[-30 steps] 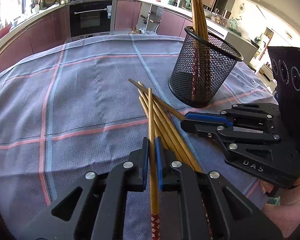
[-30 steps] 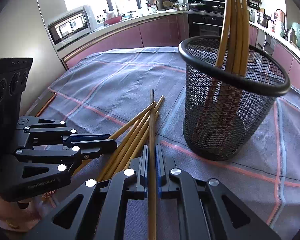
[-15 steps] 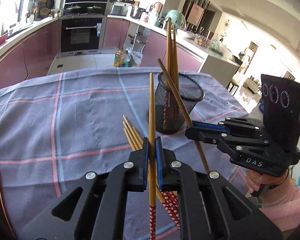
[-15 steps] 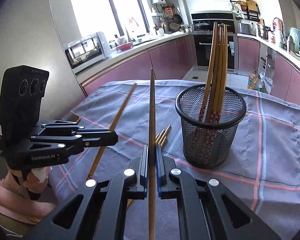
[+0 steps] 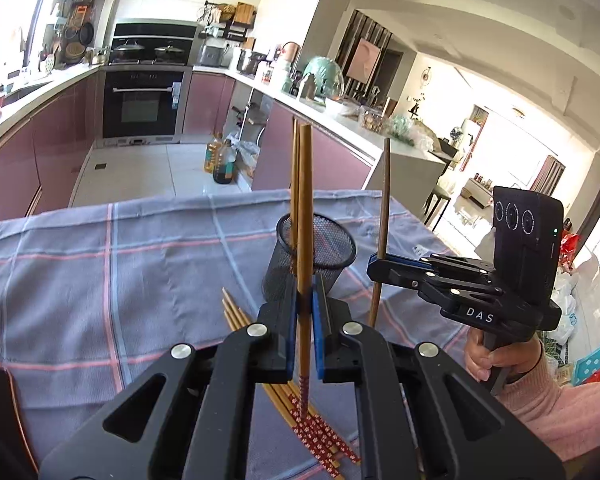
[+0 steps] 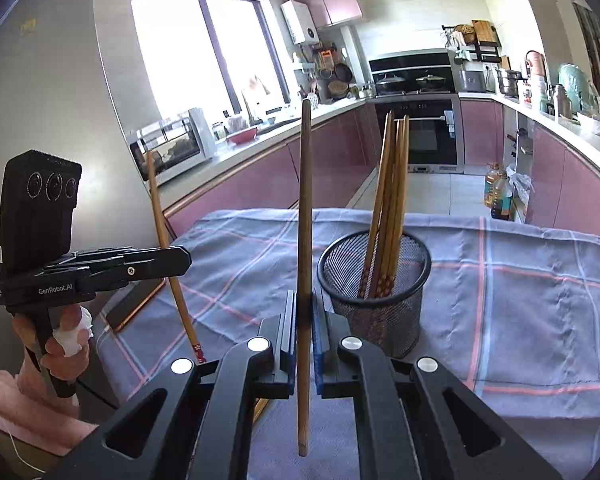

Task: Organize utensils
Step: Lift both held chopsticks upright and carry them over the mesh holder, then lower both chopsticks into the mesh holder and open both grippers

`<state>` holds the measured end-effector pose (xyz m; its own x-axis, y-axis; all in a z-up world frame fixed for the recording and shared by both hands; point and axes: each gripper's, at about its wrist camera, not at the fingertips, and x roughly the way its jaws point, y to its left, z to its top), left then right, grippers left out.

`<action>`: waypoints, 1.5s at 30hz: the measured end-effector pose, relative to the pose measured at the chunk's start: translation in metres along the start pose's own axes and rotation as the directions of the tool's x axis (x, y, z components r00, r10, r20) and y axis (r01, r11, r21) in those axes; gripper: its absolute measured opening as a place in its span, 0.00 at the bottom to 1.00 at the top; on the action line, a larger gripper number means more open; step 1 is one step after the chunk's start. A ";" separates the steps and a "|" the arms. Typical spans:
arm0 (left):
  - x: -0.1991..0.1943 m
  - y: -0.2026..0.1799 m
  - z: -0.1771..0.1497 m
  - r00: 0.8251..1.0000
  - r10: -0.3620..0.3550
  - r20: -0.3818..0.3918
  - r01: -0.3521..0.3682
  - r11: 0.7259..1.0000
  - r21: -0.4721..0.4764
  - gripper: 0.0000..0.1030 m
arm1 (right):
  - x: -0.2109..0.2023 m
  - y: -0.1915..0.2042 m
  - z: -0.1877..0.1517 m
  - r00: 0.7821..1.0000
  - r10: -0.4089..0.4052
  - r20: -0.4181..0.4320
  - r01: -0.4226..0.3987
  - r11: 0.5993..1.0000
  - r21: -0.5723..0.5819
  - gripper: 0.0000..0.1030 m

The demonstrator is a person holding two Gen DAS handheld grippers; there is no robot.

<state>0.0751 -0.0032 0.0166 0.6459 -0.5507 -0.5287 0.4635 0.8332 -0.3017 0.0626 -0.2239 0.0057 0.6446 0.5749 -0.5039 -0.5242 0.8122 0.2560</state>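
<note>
Done: several chopsticks (image 6: 388, 216) stand in the mesh cup (image 6: 374, 280).
Held: my left hand-held gripper (image 5: 307, 308) and right hand-held gripper (image 6: 305, 312) each clamp one chopstick.
Left: a loose bundle (image 5: 300, 412) lies on the near surface (image 5: 100, 280).

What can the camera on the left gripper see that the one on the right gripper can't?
Only the left wrist view shows the loose chopsticks lying on the tablecloth below its fingers, their red patterned ends nearest the camera, and the bright living area on the right.

Only the right wrist view shows the window and the toaster oven on the counter.

Both show the mesh cup holding chopsticks, the oven, and each gripper shut on one chopstick: left gripper, right gripper.
</note>
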 end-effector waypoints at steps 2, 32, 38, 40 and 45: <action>-0.001 -0.003 0.007 1.000 -0.006 0.018 0.006 1.000 0.007 0.07 | -0.003 -0.004 0.007 1.000 -0.001 0.019 0.001 1.000 0.001 0.06; 0.031 -0.046 0.107 0.992 0.016 0.127 -0.028 0.995 0.093 0.07 | 0.012 -0.035 0.089 0.982 -0.077 0.172 0.079 0.997 -0.005 0.06; 0.062 -0.051 0.092 0.999 0.052 -0.004 -0.051 0.986 0.157 0.07 | 0.039 -0.043 0.072 0.994 -0.079 0.068 0.080 0.997 0.002 0.06; 0.072 -0.051 0.086 0.997 0.063 -0.041 -0.055 0.982 0.178 0.07 | 0.047 -0.044 0.068 0.996 -0.081 0.023 0.081 0.997 -0.005 0.06; 0.093 -0.047 0.077 0.991 0.074 -0.110 -0.051 0.979 0.199 0.07 | 0.063 -0.050 0.057 0.993 -0.105 -0.061 0.106 0.994 0.000 0.06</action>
<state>0.1603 -0.0974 0.0429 0.6075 -0.4788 -0.6339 0.5416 0.8334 -0.1105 0.1612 -0.2229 0.0078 0.6610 0.4790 -0.5776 -0.4530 0.8684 0.2018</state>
